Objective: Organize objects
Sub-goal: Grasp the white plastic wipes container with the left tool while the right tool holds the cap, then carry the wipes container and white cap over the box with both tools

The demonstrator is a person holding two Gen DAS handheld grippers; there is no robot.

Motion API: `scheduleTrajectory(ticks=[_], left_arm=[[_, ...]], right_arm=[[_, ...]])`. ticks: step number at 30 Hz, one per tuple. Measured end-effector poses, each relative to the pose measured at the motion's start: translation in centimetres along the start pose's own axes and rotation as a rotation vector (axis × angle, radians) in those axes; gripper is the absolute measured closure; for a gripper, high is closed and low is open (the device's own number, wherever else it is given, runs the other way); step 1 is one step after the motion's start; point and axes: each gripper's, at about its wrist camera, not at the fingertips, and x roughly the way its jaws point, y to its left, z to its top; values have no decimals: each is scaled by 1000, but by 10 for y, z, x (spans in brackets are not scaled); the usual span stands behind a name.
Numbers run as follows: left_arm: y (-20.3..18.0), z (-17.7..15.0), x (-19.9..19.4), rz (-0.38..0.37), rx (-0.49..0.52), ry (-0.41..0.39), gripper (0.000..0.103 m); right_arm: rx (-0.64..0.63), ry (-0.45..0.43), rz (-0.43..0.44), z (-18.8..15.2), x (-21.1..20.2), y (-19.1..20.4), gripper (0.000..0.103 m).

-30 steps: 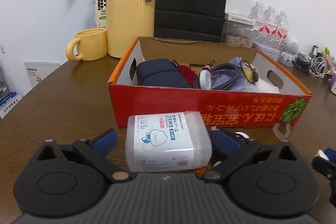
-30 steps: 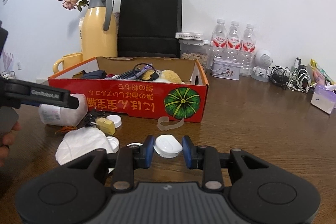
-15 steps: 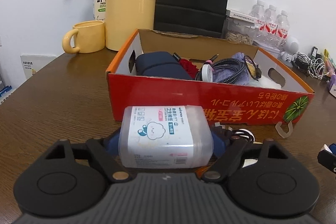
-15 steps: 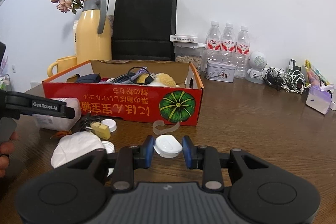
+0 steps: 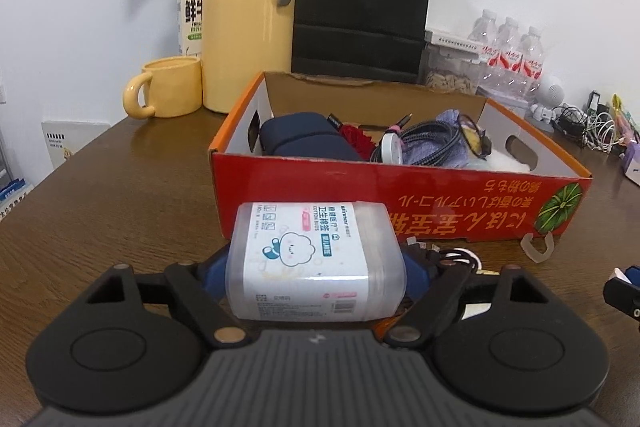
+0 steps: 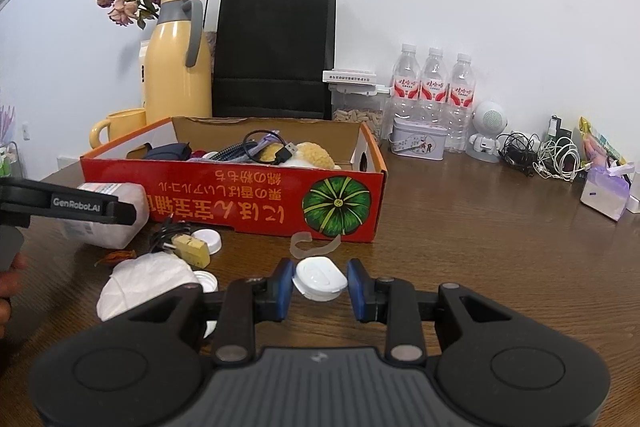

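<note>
Inside, red box (image 5: 400, 187) holds pouch (image 5: 304, 141), cables (image 5: 436, 143).

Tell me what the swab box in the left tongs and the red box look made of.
Translucent rounded cotton swab box: likely plastic, frosted and lightly glossy, with a printed paper label. Red open-top box: corrugated cardboard, with brown raw inner walls, a torn-looking rim and a printed matte face.

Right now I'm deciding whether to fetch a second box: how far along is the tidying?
Partly done. The red box already holds a navy pouch and cables. In hand: the left gripper grips the cotton-swab tub, the right gripper a white case. Left on the table: white cap, plug, crumpled tissue.
</note>
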Motion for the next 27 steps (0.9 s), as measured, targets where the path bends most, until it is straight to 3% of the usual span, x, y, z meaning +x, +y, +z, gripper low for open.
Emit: scheduleTrajectory(ticks=[11,19,27], left_arm=[[3,16,-38,-55,-3,-72,20],[-6,52,-49,-77,13,-142,20],[-13,82,-29,-79,-5,-175,20]], right_arm=[[-47,-31,45,8,-4,12,75],[-95,-104,81,52,7,27,75],[-95,-133,99,93,48,42,75]])
